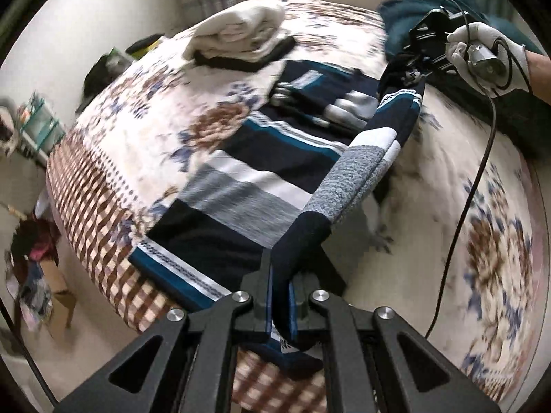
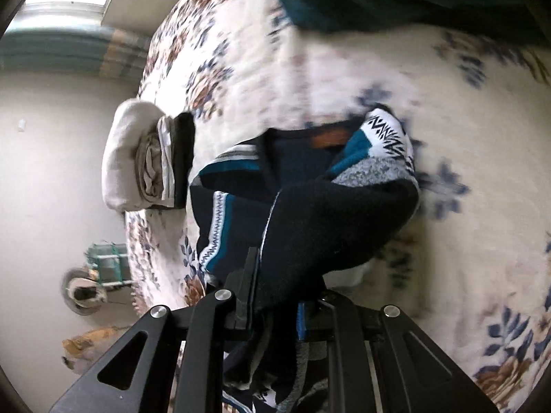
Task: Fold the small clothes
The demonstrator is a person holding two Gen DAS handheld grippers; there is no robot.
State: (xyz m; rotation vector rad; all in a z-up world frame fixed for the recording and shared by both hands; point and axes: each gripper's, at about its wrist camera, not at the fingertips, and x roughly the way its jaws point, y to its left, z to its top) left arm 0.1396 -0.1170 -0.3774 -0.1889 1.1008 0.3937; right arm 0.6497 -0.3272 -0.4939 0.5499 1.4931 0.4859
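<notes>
A: What carries everything here?

B: A bed, covered by a plush cream blanket printed with brown and blue flowers; along the edge nearest the left camera the print turns to a brown-and-cream check.

A: And the garment being folded?

B: A knitted sweater, laid in wide bands of navy, teal, white and speckled grey, with narrow zigzag trim. Most of it lies flat in the middle of the bed, its hem reaching that checked edge. One side is lifted off the blanket into a long doubled ridge strung between the two claws.

A: Anything else on the bed?

B: A stack of folded clothes toward the far edge: soft, rounded cream pieces on a flat black one. A dark teal fabric bunches at the far corner, too blurred to make out its shape.

A: How is the left claw?

B: Pinched tight on the navy fold of the sweater, the thick knit squeezed between its flat black pads.

A: And the right claw?

B: Also clamped on the sweater, with a bulky navy wad and grey and white layers bunched between its fingers. In the left view a white-gloved hand holds it above the bed, a thin black cable looping down from it.
</notes>
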